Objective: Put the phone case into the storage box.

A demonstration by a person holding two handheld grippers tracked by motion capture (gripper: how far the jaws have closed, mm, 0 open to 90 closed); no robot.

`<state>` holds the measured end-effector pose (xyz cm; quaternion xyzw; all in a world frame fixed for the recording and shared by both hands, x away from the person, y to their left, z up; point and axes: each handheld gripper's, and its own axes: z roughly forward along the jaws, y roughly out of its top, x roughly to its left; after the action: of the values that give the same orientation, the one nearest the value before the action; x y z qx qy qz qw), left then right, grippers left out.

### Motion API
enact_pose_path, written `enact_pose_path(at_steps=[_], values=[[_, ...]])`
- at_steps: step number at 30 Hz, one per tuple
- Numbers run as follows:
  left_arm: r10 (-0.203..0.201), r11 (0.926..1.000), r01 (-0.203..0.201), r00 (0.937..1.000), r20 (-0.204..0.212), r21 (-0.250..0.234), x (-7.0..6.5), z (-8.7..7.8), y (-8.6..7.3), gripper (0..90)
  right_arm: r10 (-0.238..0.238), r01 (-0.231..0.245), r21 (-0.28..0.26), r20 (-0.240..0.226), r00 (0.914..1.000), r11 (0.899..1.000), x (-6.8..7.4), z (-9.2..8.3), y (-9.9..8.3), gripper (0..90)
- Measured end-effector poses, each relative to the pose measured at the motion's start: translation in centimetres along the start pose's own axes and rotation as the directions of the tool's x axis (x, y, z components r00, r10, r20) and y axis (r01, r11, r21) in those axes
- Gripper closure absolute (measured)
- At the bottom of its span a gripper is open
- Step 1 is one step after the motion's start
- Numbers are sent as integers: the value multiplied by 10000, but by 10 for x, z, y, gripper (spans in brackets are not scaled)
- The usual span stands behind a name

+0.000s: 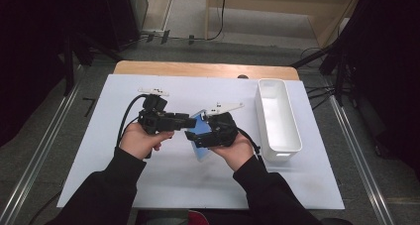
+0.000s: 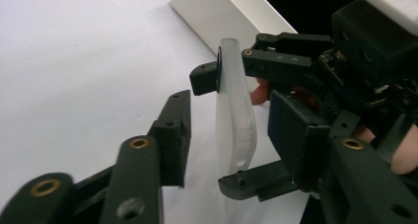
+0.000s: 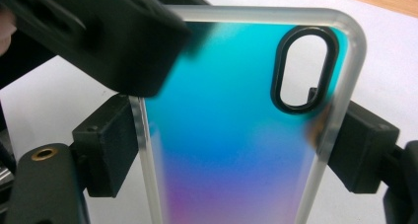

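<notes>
The phone case [image 3: 231,135] is held above the middle of the white table [image 1: 99,150], clamped across its two long edges by the right gripper [image 1: 198,136], apparently so it can be passed over. The left gripper [image 1: 190,121] straddles it with jaws apart, pads clear. The case is frosted, its back shading turquoise to violet, with an oval camera cutout. A white bin [image 1: 277,117] lies to the right.

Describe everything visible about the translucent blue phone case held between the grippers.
The translucent blue phone case looks like soft frosted plastic, its back fading from cyan to purple, with clear rounded edges and a black-rimmed oval camera cutout near one corner. It is held off the white table, on edge. The right gripper clamps its two long edges; the left gripper straddles it, pads apart from it.
</notes>
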<state>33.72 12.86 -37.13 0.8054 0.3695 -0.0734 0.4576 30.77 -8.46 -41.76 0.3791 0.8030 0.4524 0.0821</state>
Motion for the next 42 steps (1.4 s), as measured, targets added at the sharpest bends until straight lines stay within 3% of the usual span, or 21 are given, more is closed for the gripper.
enact_pose_path(at_steps=[2, 4, 10, 14, 16, 17, 18, 19, 20, 21, 22, 23, 24, 26, 27, 29, 30, 31, 39, 42], values=[[52, 10000, -52, 10000, 6, -6, 0, -1, 0, 452, -101, 102, 19, -145, 9998, 9999, -1, 0, 0, 156], [387, 9992, -387, 9990, 224, 17, 0, -6, 2, 409, -167, 168, 32, -320, 9993, 9999, -2, -1, 0, 156], [906, 9958, -901, 9950, 423, -135, -1, -15, 4, 367, -334, 344, 100, -849, 9958, 9994, -5, -5, 1, 156], [1627, 9866, -1629, 9827, 885, -55, -4, -22, 5, 340, -620, 642, 163, -1115, 9918, 9978, -6, -7, 2, 156], [1742, 9847, -1742, 9799, 973, -81, -5, -23, 4, 339, -714, 740, 167, -1204, 9902, 9971, -7, -8, 2, 156], [1891, 9818, -1898, 9770, 982, -13, -6, -24, 4, 339, -775, 809, 204, -1338, 9880, 9965, -7, -9, 2, 156], [2329, 9719, -2352, 9673, 1001, 123, -7, -24, 3, 309, -877, 923, 258, -1447, 9856, 9954, -8, -11, 3, 156], [2329, 9719, -2352, 9673, 1001, 123, -7, -24, 3, 307, -905, 956, 269, -1514, 9843, 9951, -8, -12, 3, 156], [2616, 9647, -2634, 9592, 1070, 28, -9, -25, 2, 307, -927, 984, 290, -1556, 9835, 9947, -9, -12, 3, 156], [2616, 9647, -2634, 9592, 1070, 28, -9, -25, 2, 306, -927, 984, 290, -1556, 9835, 9947, -9, -12, 3, 156], [2743, 9604, -2783, 9520, 1360, 113, -9, -26, 1, 307, -928, 992, 288, -1730, 9805, 9946, -11, -13, 3, 156], [2743, 9604, -2783, 9520, 1360, 113, -9, -26, 1, 307, -928, 992, 288, -1730, 9805, 9946, -11, -13, 3, 156], [3075, 9491, -3139, 9409, 1421, 245, -11, -25, -1, 306, -958, 1021, 260, -1819, 9786, 9944, -13, -15, 2, 156], [3341, 9391, -3419, 9320, 1404, 345, -11, -25, -3, 306, -1019, 1080, 216, -1921, 9761, 9939, -14, -16, 2, 156], [3341, 9391, -3419, 9320, 1404, 345, -11, -25, -3, 304, -1019, 1080, 216, -1921, 9761, 9939, -14, -16, 2, 156], [3580, 9288, -3674, 9235, 1378, 489, -10, -24, -5, 273, -1199, 1266, 209, -1990, 9726, 9917, -16, -20, 1, 156], [3580, 9288, -3674, 9235, 1378, 489, -10, -24, -5, 273, -1199, 1266, 209, -1990, 9726, 9917, -16, -20, 1, 156], [3723, 9234, -3807, 9195, 1260, 494, -10, -23, -7, 273, -1185, 1255, 223, -2011, 9724, 9918, -18, -21, 1, 156], [3528, 9289, -3629, 9278, 1213, 740, -4, -16, -16, 274, -1179, 1243, 214, -1932, 9740, 9920, -21, -26, 1, 156], [3508, 9275, -3621, 9289, 1186, 926, -3, -14, -18, 274, -1124, 1177, 170, -1889, 9755, 9929, -22, -28, 1, 156]])
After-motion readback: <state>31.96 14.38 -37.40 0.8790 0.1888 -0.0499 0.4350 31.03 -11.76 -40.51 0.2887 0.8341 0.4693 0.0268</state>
